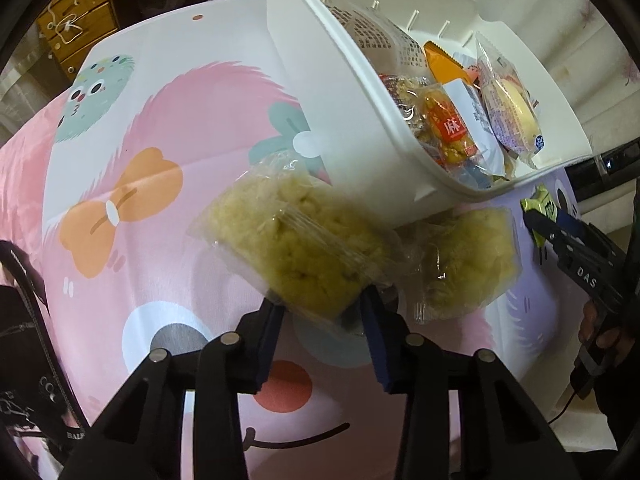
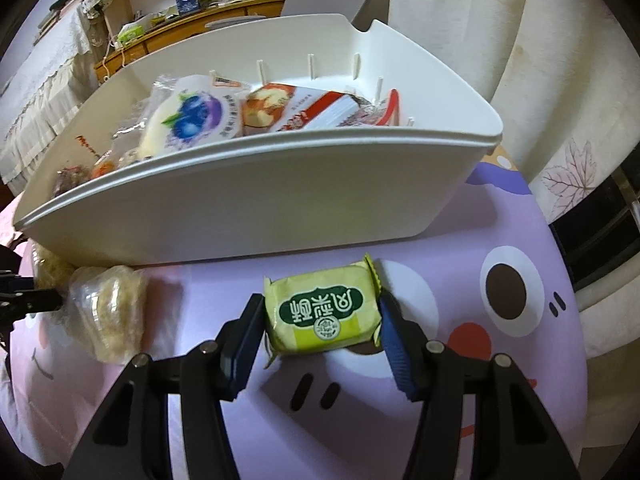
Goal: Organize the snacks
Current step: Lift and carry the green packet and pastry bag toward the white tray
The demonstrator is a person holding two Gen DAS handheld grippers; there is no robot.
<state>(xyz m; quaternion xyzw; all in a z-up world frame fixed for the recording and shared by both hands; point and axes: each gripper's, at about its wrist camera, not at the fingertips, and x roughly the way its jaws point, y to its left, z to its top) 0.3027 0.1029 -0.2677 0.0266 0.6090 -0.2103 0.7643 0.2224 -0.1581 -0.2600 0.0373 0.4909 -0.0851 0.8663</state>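
Observation:
My left gripper [image 1: 322,308] is shut on a clear-wrapped yellow crumbly cake [image 1: 296,240] and holds it near the white snack bin [image 1: 320,92]. A second such cake [image 1: 468,256] lies on the cloth under the bin's rim; it also shows in the right wrist view [image 2: 108,312]. My right gripper [image 2: 320,320] is shut on a green-yellow wrapped pastry [image 2: 324,308] just in front of the bin [image 2: 280,208]. That gripper with the pastry also shows in the left wrist view [image 1: 540,216]. The bin holds several wrapped snacks.
A cartoon-printed pink and purple cloth [image 1: 160,160] covers the table. Wooden drawers [image 1: 80,20] stand behind it. A curtain [image 2: 540,80] hangs to the right. A black bag [image 1: 24,320] lies at the left edge.

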